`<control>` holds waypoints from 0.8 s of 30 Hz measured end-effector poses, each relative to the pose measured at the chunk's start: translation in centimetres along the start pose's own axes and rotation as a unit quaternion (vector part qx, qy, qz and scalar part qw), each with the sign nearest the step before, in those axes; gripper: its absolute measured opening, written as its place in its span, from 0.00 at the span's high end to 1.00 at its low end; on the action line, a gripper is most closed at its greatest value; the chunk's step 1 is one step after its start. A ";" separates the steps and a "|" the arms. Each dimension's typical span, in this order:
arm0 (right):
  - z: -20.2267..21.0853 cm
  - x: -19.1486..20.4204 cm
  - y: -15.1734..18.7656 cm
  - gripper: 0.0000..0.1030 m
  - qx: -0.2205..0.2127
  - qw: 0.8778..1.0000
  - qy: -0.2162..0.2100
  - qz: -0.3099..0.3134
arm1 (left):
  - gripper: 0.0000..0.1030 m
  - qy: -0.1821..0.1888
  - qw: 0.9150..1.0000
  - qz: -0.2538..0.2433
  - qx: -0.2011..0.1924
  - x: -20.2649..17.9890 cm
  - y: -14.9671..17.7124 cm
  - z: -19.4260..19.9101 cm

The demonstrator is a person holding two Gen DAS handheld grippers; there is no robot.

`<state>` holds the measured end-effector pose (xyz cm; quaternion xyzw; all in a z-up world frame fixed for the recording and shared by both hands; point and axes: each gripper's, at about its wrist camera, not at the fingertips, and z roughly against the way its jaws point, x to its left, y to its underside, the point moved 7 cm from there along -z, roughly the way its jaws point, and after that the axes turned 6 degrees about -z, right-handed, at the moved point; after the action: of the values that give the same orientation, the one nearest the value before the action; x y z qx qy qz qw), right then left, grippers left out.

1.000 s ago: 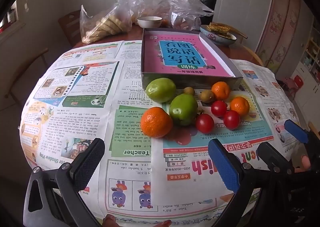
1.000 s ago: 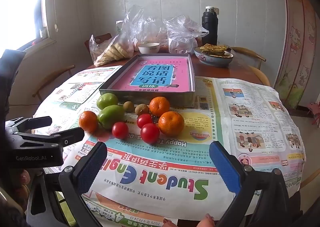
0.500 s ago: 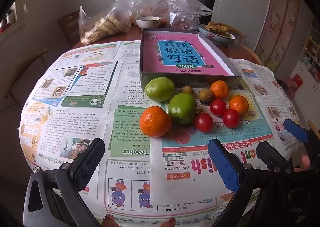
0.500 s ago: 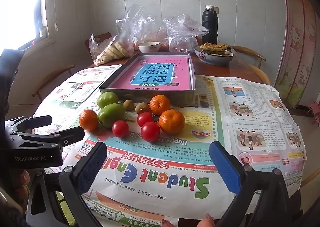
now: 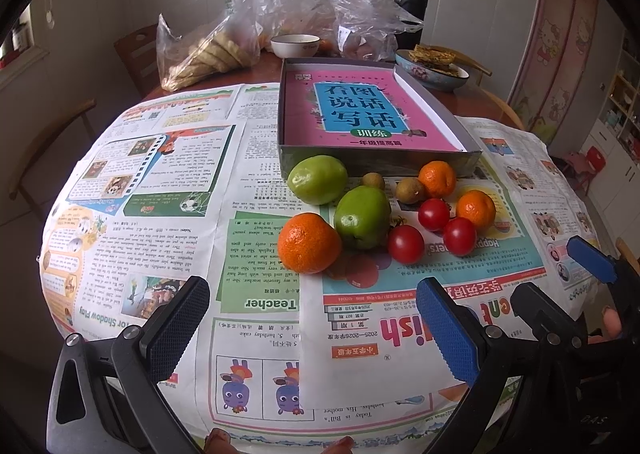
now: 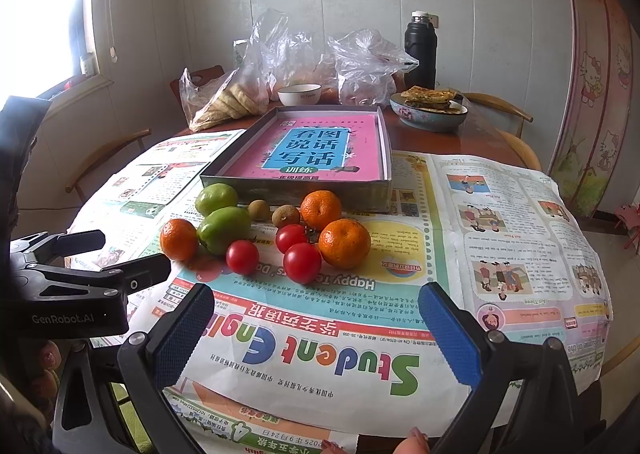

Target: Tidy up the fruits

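Both the left gripper and right gripper hang wide and empty; the fruit pile sits ahead, untouched. Likely next: reach forward, close on the nearest orange.

Newspaper-covered round table, box, fruit

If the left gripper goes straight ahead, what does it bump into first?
Probably the nearest orange, right ahead of the open left gripper. The green fruit sits just behind it. Depth is hard to judge.
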<state>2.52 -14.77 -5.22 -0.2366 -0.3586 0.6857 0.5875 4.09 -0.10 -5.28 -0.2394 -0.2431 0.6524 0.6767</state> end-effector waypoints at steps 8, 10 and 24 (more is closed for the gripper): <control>0.1 0.1 0.0 0.00 0.002 1.000 -0.001 0.001 | 0.00 0.000 1.000 0.000 0.002 0.0 0.0 0.1; 0.1 0.1 0.1 0.00 0.001 1.000 -0.001 0.000 | 0.00 0.000 1.000 -0.001 0.001 0.0 0.0 0.1; 0.0 0.0 0.1 0.00 0.002 1.000 -0.002 -0.002 | 0.00 0.001 1.000 -0.002 0.001 -0.1 0.0 0.0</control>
<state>2.42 -14.79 -5.26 -0.2334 -0.3592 0.6855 0.5887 4.07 -0.24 -5.27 -0.2383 -0.2424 0.6511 0.6786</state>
